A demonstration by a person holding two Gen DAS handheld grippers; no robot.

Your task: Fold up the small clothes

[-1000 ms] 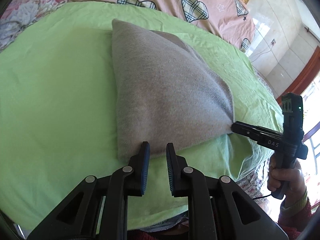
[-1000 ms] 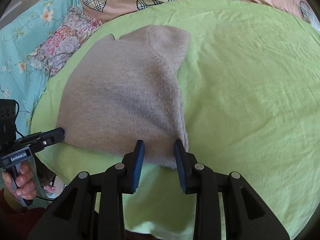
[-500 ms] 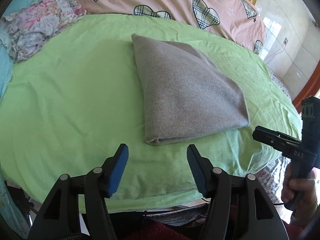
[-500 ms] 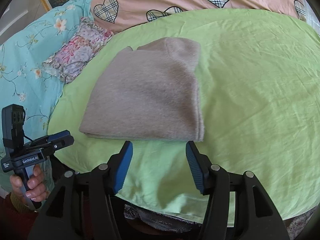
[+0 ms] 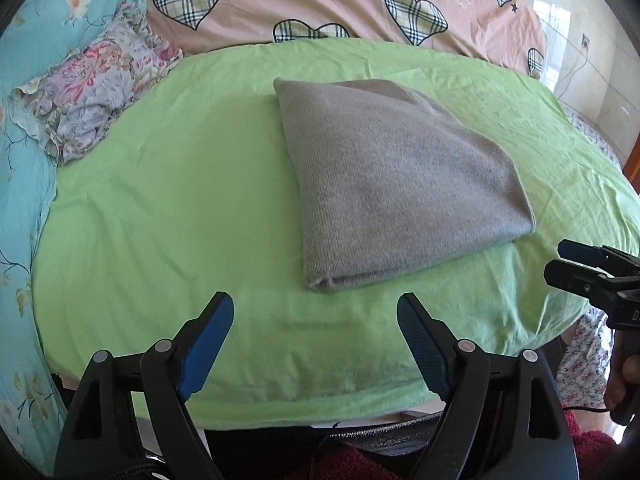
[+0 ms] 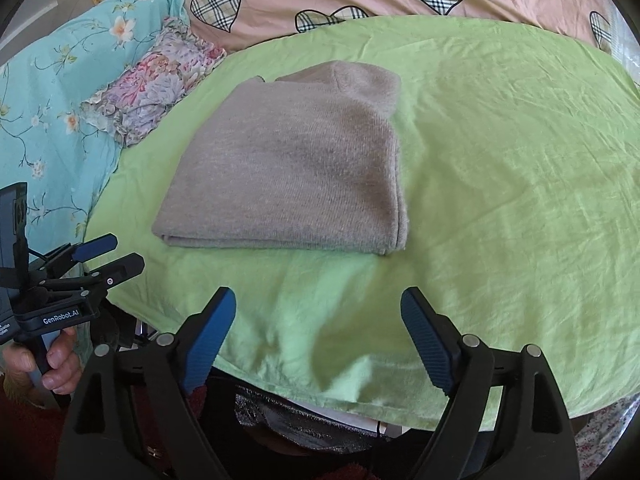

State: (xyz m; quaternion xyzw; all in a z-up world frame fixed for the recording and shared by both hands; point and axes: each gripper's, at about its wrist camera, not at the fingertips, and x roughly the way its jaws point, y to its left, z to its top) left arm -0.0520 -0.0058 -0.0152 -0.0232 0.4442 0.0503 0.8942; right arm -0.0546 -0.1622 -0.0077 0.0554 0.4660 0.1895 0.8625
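Count: one grey knit garment, folded into a flat, roughly rectangular stack. It's the only piece of clothing laid out on the green sheet. It sits around the middle of the sheet. From your right wrist view the same garment shows doubled layers along its near edge and at its right edge, with a narrower flap sticking out at the far end.

Two grippers, one per hand. Your left gripper has its jaws spread wide, nothing between them, blue pads facing each other over bare sheet just short of the garment's near corner. Not touching the fabric. Your right gripper is the same: jaws wide apart, holding nothing, hovering over the green sheet near its front edge, short of the garment's near edge.

Each gripper also shows in the other's camera: the right one off the garment's right corner, tips a little apart; the left one off the garment's left corner, tips apart, with your left hand wrapped round the handle.

Containers: can't see any, nothing stowed in anything.

Background bedding, one of each: a pink cover with plaid hearts behind the green sheet, a turquoise floral fabric at left, and a crumpled pink-and-lilac floral cloth lying at the green sheet's left far edge.
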